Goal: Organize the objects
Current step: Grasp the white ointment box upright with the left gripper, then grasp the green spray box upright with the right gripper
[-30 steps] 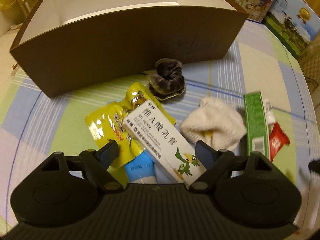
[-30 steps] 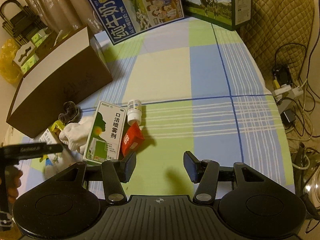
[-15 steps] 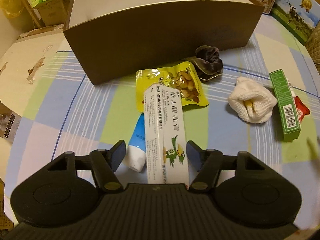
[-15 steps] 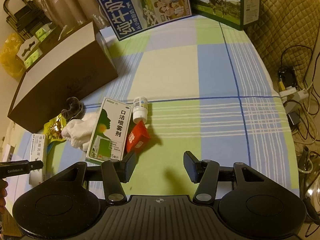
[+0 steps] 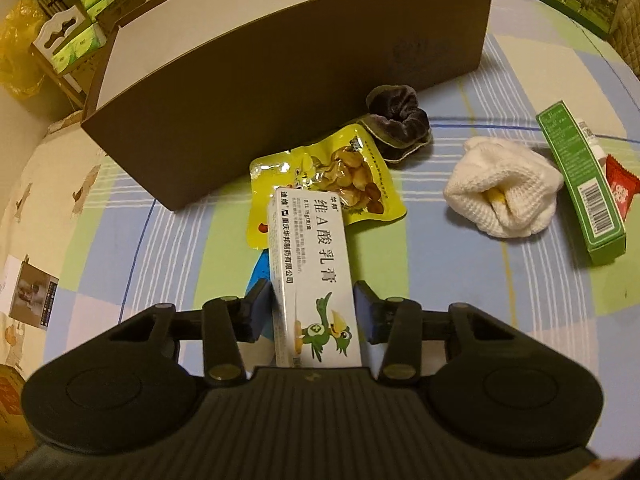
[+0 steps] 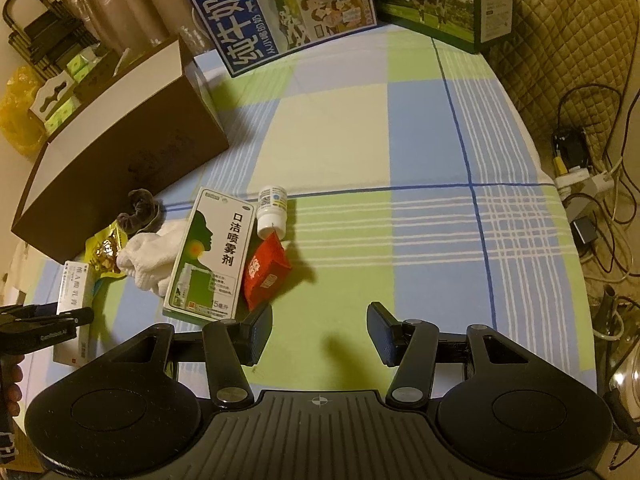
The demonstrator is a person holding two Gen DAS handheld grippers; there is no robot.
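A checked cloth (image 6: 420, 140) in blue, green and cream is filling most of both views, and the big brown box (image 5: 280, 92) with a white inside is sitting open across the upper half of the left wrist frame, its long wall facing the camera. Scattered in front of it, running from centre to right edge, are a green carton (image 5: 580, 184), a balled white sock (image 5: 504, 188), a yellow snack pouch (image 5: 332, 180), a dark velvet scrunchie (image 5: 400, 120) just beside the box wall, and a small red sachet (image 5: 620, 188). At lower centre the left gripper (image 5: 314, 312) is pinching the white ointment box (image 5: 312, 276) by its near end, pads pressing both long sides — the far end is overlapping the pouch. In the right wrist view the right gripper (image 6: 318, 334) is hanging spread and empty at lower centre, near the red sachet and a white pill bottle (image 6: 272, 210). The step in hand looks like the pick of the first item; next, the ointment box likely needs lifting clear of the pouch and carrying up and over the brown wall — high enough not to clip the rim.
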